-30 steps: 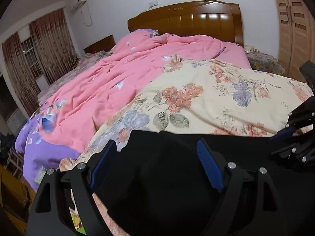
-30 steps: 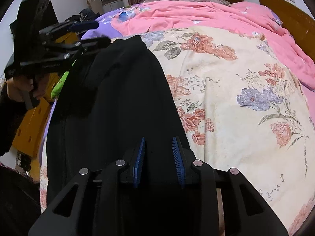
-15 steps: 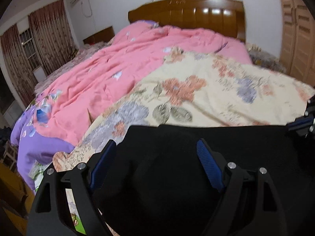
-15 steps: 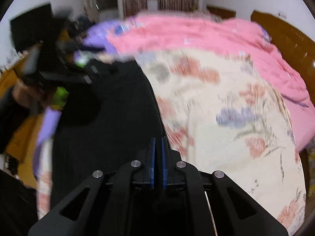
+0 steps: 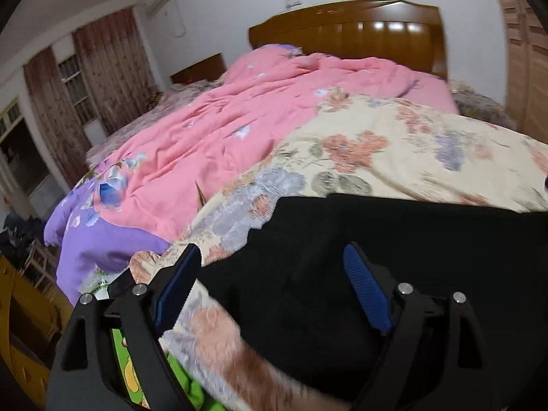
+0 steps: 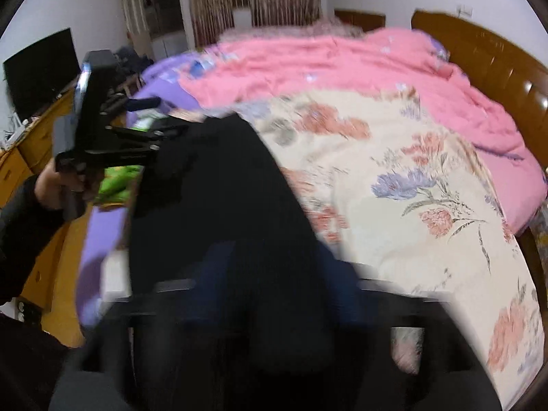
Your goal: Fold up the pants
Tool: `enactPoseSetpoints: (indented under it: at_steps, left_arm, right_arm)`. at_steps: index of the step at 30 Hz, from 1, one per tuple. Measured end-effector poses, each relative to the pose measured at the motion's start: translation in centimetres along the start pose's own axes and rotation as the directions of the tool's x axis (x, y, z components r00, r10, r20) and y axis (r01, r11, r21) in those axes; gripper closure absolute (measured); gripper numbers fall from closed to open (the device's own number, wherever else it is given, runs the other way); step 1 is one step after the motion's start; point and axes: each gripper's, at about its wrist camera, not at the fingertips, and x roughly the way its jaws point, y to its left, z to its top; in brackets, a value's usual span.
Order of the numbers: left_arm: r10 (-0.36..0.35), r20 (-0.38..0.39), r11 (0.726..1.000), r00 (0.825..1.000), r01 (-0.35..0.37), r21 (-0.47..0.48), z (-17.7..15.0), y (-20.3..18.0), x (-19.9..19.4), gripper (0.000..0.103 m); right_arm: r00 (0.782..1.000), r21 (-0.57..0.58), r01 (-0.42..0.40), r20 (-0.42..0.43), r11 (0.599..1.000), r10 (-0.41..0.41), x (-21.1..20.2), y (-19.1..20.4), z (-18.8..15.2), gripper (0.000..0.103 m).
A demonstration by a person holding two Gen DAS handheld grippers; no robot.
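Note:
Black pants (image 5: 394, 239) lie in a long strip on the cream floral blanket (image 5: 394, 144) near the bed's foot edge; they also show in the right wrist view (image 6: 222, 188). My left gripper (image 5: 270, 284) is open, its blue pads apart over one end of the pants. My right gripper (image 6: 274, 281) is heavily blurred; its blue pads look spread apart over the other end of the pants. The left gripper also shows in the right wrist view (image 6: 137, 120), held by a hand.
A pink quilt (image 5: 257, 120) and a purple cover (image 5: 102, 236) fill the far side of the bed. A wooden headboard (image 5: 349, 34) stands at the back. A green item (image 5: 137, 370) lies at the bed edge. A wardrobe (image 5: 527, 61) stands right. A TV (image 6: 37, 72) sits on a cabinet.
My right gripper shut on the pants half a second ago and now appears opened, in motion blur. My left gripper stayed open and shifted left, uncovering more blanket under it.

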Motion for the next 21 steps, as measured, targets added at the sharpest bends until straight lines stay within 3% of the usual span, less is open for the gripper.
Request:
enactPoseSetpoints:
  at_steps: [4, 6, 8, 10, 15, 16, 18, 21]
  left_arm:
    - [-0.049, -0.070, 0.999, 0.996, 0.050, 0.015, -2.3, -0.2, -0.9, 0.016]
    - [-0.106, -0.079, 0.994, 0.991, 0.105, -0.008, -3.8, -0.5, -1.9, 0.016]
    - [-0.146, -0.070, 0.989, 0.987, 0.145, -0.010, -4.9, -1.1, -2.5, 0.016]
    - [-0.159, -0.069, 0.987, 0.985, 0.161, 0.014, -5.6, -2.2, -2.3, 0.016]
    - [-0.160, -0.087, 0.987, 0.983, 0.162, 0.021, -5.9, -2.8, -0.5, 0.015]
    - [-0.171, -0.088, 0.985, 0.981, 0.172, 0.007, -6.0, -2.5, -0.4, 0.014]
    - [-0.170, -0.089, 0.985, 0.981, 0.170, -0.005, -6.1, -2.1, -0.2, 0.013]
    - [-0.158, -0.092, 0.987, 0.983, 0.158, -0.010, -6.1, -1.7, 0.0, 0.013]
  right_arm:
    - [0.998, -0.093, -0.065, -0.014, 0.994, 0.064, 0.1, 7.5, -2.5, 0.044]
    - [0.997, -0.130, -0.071, -0.048, 0.989, 0.065, 1.2, 9.8, -3.5, 0.047]
    - [0.996, -0.167, -0.031, -0.085, 0.986, 0.017, 2.6, 11.3, -4.2, 0.051]
    - [0.993, -0.202, 0.009, -0.113, 0.979, -0.033, 3.6, 12.1, -4.6, 0.065]
    - [0.985, -0.221, 0.088, -0.126, 0.971, -0.118, 5.2, 12.6, -5.4, 0.080]
    - [0.986, -0.202, 0.088, -0.121, 0.975, -0.114, 4.8, 12.4, -5.5, 0.089]
    - [0.994, -0.132, 0.031, -0.097, 0.991, -0.044, 3.8, 12.2, -5.5, 0.093]
    - [0.993, -0.122, 0.052, -0.102, 0.991, -0.065, 3.7, 12.2, -5.4, 0.100]
